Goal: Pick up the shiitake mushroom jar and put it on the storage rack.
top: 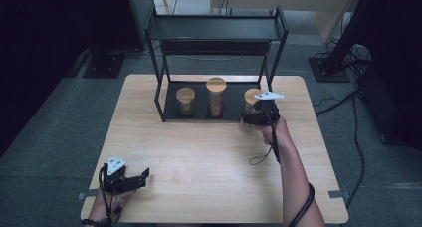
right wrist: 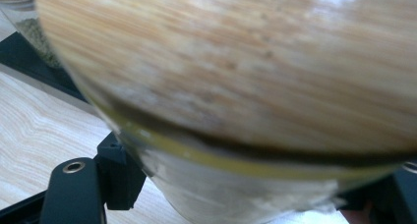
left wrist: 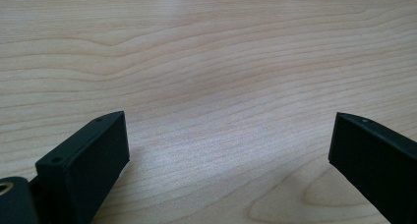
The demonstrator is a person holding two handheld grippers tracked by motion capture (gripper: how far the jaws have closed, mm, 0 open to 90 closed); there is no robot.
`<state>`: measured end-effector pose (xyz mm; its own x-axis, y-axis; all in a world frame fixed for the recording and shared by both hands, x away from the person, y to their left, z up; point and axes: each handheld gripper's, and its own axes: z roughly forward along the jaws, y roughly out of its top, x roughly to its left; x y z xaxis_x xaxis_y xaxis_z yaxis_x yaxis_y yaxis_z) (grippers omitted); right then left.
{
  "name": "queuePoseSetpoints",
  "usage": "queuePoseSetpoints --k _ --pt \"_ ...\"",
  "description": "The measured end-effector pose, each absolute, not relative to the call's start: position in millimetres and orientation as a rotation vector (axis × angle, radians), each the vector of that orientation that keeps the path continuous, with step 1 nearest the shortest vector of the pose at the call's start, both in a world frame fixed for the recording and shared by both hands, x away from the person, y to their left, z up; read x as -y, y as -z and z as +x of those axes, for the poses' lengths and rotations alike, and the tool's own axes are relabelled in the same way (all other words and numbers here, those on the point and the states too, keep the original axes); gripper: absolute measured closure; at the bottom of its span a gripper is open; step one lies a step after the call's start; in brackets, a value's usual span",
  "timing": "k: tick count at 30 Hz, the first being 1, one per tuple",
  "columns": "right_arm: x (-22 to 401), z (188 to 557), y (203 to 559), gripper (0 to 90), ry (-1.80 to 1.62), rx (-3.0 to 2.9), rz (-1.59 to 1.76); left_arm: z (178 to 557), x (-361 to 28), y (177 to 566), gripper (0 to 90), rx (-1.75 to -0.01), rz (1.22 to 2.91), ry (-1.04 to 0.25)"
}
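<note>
Three glass jars with wooden lids stand in a row at the foot of a black two-tier rack (top: pixel 219 35). My right gripper (top: pixel 254 118) is shut on the rightmost jar (top: pixel 251 95) at the rack's right front corner. In the right gripper view that jar (right wrist: pixel 236 62) is very close, and the right gripper (right wrist: pixel 255 194) clasps its glass body below the lid. I cannot tell whether the jar rests on anything. My left gripper (top: pixel 143 178) lies open near the table's front left corner. In its own view the left gripper (left wrist: pixel 228 130) has only bare wood between its jaws.
The left jar (top: pixel 185 101), with greenish contents, and the middle jar (top: pixel 216 95), with reddish contents, stand on the rack's low black tray (top: pixel 199 115). The wooden table (top: pixel 209 157) is bare in front of the rack. Cables and stand feet lie on the floor to the right.
</note>
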<state>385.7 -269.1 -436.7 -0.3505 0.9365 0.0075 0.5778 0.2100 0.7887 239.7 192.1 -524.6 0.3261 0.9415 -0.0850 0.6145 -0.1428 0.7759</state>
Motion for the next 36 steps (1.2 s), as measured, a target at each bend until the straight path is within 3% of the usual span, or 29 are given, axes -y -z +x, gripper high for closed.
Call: queuePoseSetpoints --k 36 --pt "247 438 442 25.1 -0.944 -2.028 1.407 239 -193 525 2.1 -1.38 1.843 -0.555"
